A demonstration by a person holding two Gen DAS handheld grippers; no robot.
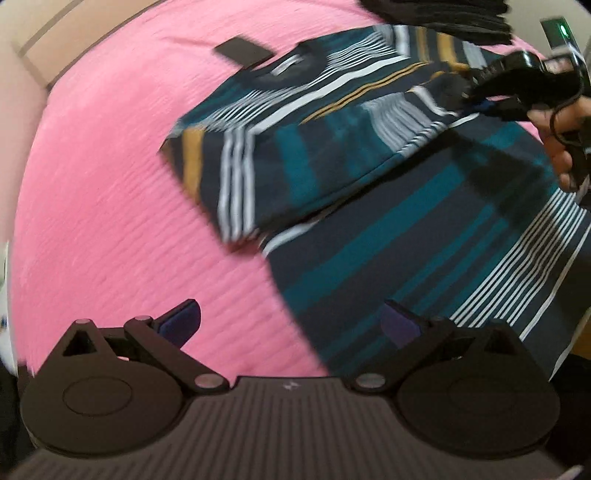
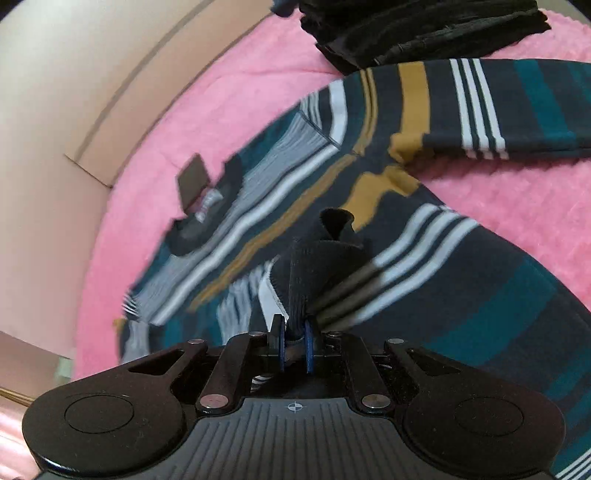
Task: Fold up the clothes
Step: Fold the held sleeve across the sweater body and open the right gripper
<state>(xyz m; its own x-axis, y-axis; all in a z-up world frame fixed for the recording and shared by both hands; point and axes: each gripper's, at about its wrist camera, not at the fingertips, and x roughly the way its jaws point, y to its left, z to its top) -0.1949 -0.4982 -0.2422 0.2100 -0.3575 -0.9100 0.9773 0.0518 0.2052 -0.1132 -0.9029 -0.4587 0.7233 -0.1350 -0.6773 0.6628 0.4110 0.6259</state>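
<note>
**Striped shirt on a pink bedspread, one cuff gripped**

The left wrist view shows the left gripper (image 1: 290,323) with its jaws spread wide and nothing between them, hanging over the pink bedspread (image 1: 110,166) beside the hem side of the striped shirt (image 1: 369,206). Only this view shows the person's hand (image 1: 557,144) on the right gripper (image 1: 469,92), far across the shirt, and one sleeve folded in across the chest.

The right wrist view shows what the other cannot: the right gripper (image 2: 294,345) closed on a bunched dark cuff (image 2: 325,254) of the shirt (image 2: 461,302), the fabric pinched between its blue pads. It also shows the other sleeve (image 2: 480,110) stretched out flat toward the bedspread's (image 2: 517,206) far edge.

The shirt lies flat, its long axis running from the collar (image 1: 284,72) near the far edge to the hem near the viewer. A small dark rectangular object (image 1: 242,50) lies just beside the collar; motion blur leaves its identity uncertain. A stack of dark folded clothes (image 2: 424,29) sits at the far edge.
</note>
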